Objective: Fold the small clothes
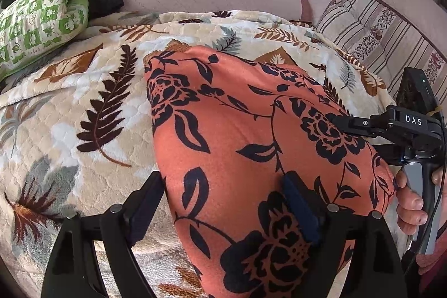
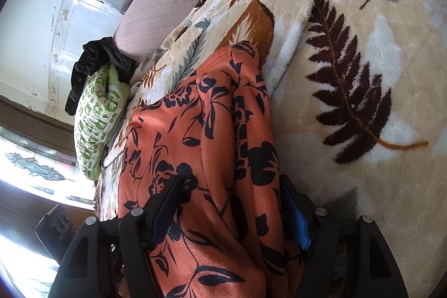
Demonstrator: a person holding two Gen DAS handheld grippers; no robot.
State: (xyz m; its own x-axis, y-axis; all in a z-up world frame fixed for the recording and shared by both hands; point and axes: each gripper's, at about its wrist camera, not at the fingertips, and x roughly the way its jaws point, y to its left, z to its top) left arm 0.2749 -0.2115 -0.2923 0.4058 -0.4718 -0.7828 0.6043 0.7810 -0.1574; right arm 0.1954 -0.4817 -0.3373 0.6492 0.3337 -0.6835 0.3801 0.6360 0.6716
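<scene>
My left gripper [image 1: 223,192] stands with jaws wide, one finger on the orange floral cloth [image 1: 251,144], the other on the leaf blanket [image 1: 83,102] at the frame's lower left, gripping nothing. My right gripper [image 2: 232,200] is also released, its jaws straddling a bunched fold of the cloth [image 2: 209,144] at lower centre. A green pillow [image 1: 42,24] lies upper left.

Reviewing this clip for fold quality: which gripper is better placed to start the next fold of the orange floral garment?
Right, probably. The right gripper straddles a bunched edge of the orange floral garment, cloth between its open jaws. The left gripper has one finger on the cloth, the other on the leaf-print blanket.
</scene>
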